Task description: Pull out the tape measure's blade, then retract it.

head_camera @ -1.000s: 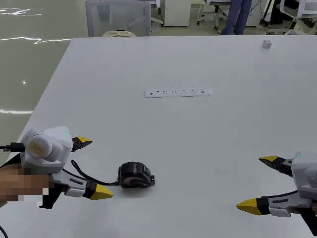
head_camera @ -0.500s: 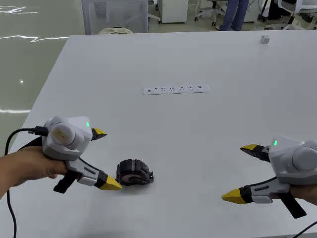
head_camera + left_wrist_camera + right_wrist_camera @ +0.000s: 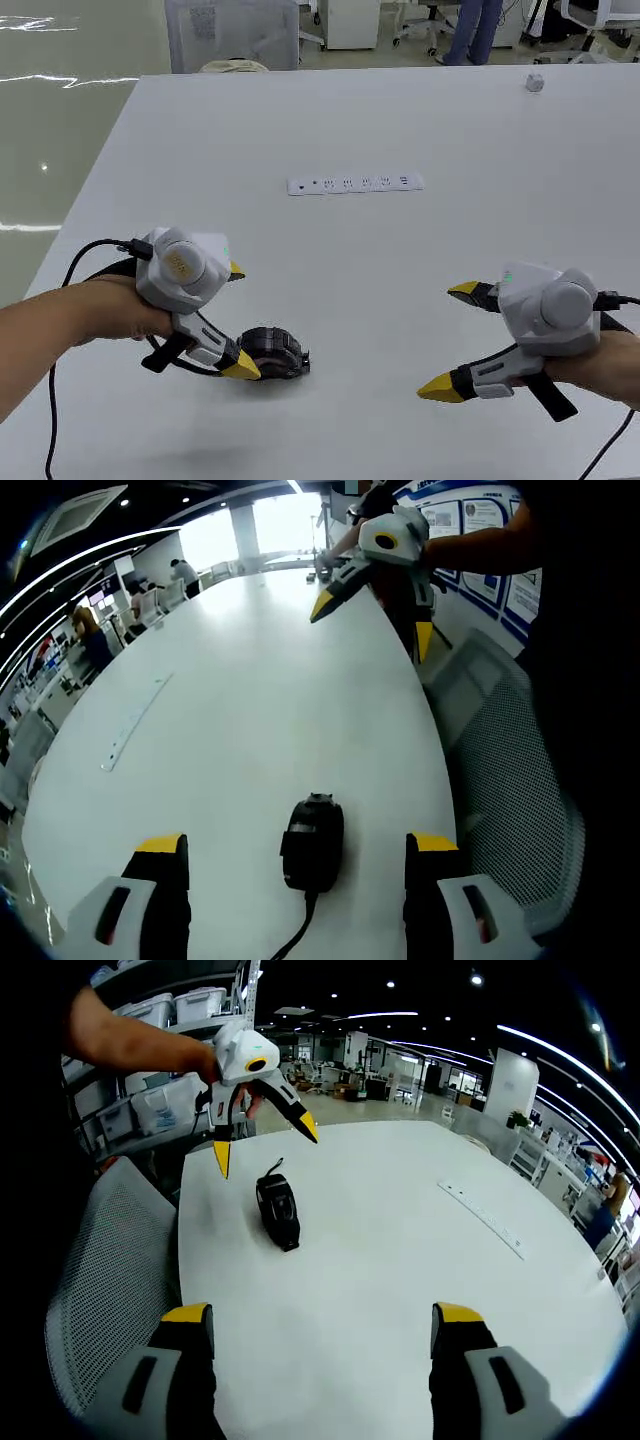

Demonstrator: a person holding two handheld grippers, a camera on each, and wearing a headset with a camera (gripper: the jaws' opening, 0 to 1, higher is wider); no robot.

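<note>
Both tongs have drawn in toward the middle of the bench since a moment ago, the left one the farther. The left gripper [image 3: 239,320] now has its yellow-tipped jaws spread wide on either side of the squat black tape measure [image 3: 270,352], and from its own view they look clear of the case rather than touching it. The right gripper [image 3: 449,340] hangs well apart to the right, jaws also wide and holding nothing. The tape measure lies flat near the near edge of the smooth white bench [image 3: 400,250], toward its near left corner, with its thin black wrist strap [image 3: 300,935] trailing back toward the left gripper. To my eye the risk lies in the grasp. The case is rounded and the top slick, so an off-centre squeeze could skid it away or pinch the strap instead. A weak hold would let the whole case drag when the blade tip is pulled. Farther out, a white power strip [image 3: 355,184] sits mid-bench and a small pale object [image 3: 535,82] rests near the far right corner, neither in the way.
</note>
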